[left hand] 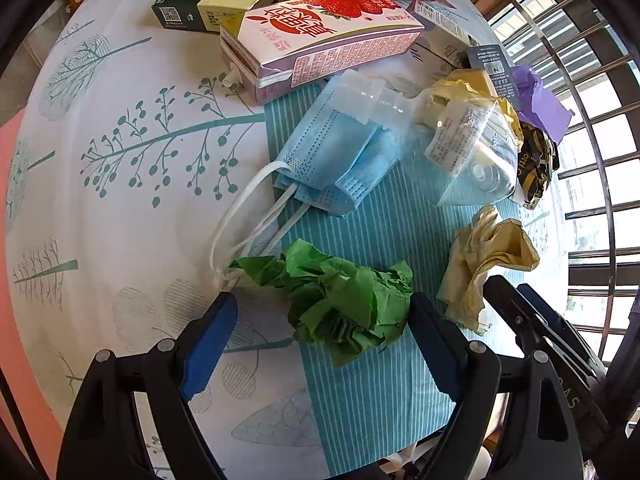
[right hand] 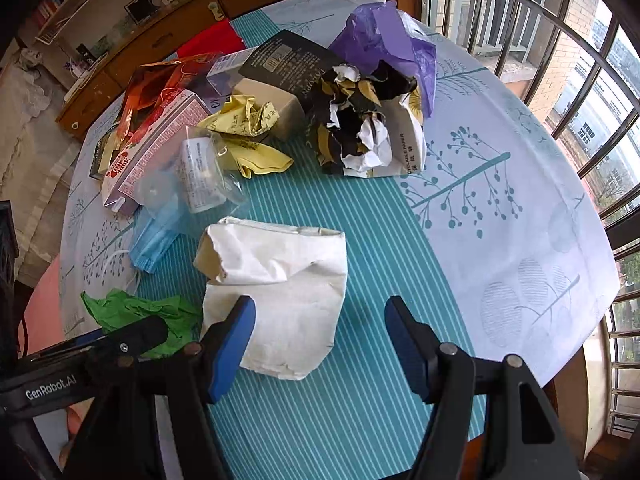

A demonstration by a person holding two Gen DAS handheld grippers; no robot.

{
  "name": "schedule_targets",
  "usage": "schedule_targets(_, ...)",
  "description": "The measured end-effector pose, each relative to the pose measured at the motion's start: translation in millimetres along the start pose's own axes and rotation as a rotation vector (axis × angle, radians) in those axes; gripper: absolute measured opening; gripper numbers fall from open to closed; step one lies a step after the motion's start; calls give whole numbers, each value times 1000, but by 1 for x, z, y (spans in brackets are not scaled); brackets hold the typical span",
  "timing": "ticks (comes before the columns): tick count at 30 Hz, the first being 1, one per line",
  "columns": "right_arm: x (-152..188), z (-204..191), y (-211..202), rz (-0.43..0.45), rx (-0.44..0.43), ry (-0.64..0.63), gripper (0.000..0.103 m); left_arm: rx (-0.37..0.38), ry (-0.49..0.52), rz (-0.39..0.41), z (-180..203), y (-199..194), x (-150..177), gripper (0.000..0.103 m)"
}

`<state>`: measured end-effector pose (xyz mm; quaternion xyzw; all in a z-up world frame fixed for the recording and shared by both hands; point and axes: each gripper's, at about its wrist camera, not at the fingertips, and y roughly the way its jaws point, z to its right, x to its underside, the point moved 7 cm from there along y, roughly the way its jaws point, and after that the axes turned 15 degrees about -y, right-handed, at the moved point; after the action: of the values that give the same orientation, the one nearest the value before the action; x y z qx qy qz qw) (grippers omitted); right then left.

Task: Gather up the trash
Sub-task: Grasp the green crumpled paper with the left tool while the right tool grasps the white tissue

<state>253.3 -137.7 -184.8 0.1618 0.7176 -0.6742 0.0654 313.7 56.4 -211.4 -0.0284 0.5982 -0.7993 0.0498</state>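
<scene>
Trash lies heaped on your round table (left hand: 120, 208), both of your grippers spread wide and holding nothing.

Left to right in the left wrist view: your left gripper (left hand: 324, 312) straddles the crumpled green paper (left hand: 344, 300), its jaws wide and the paper between them; above it lies the blue face mask (left hand: 336, 156), with the strawberry drink carton (left hand: 320, 40) further back; the clear plastic bag (left hand: 464, 140) sits beside the mask, and the crumpled yellow paper (left hand: 488, 260) lies near the table's right edge. In the right wrist view your right gripper (right hand: 320, 336) hangs wide over the white paper bag (right hand: 288, 280), its left finger (right hand: 230, 348) in front of the bag's lower left corner; whether it touches, you cannot tell. The black-and-gold wrapper (right hand: 368, 128) and purple plastic bag (right hand: 384, 40) lie beyond.
</scene>
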Motion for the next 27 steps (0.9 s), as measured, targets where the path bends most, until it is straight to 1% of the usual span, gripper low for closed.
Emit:
schedule_targets(3, 1, -1, 3, 2, -27, -5, 68, -7, 18, 3, -1, 1, -1, 85)
schedule_targets(8, -2, -10, 8, 19, -30, -44, 70, -27, 42, 8, 10, 4, 0, 85)
schedule_targets(13, -3, -11, 11, 29, -49, -45, 70, -31, 42, 12, 19, 7, -1, 83)
schedule_targets(14, -4, -12, 11, 31, -56, -54, 70, -29, 45, 14, 21, 7, -1, 82)
schedule_targets(16, -5, -16, 12, 33, -78, -84, 70, -16, 61, 16, 27, 4, 1, 73)
schedule_targets(17, -5, -19, 12, 33, -95, -106, 66, -3, 69, 12, 31, 2, 3, 66)
schedule_targets(18, -6, -24, 12, 36, -125, -131, 54, 5, 76, 7, 34, 2, 3, 60)
schedule_targets(19, -6, -30, 12, 36, -173, -153, 45, 12, 80, 2, 35, 4, 2, 58)
schedule_targets(20, -5, -36, 13, 28, -220, -167, 36, 20, 82, -4, 39, 4, 3, 52)
schedule_targets(22, -6, -41, 11, 33, -237, -179, 30, 29, 82, -12, 45, 5, 3, 46)
schedule_targets(24, -7, -45, 8, 43, -256, -179, 22, 37, 76, -17, 49, 5, 4, 41)
schedule_targets(25, -7, -47, 6, 45, -272, -171, 20, 39, 76, -17, 50, 5, 5, 40)
schedule_targets(27, -7, -47, 1, 49, -268, -172, 16, 38, 83, -16, 49, 1, 7, 38)
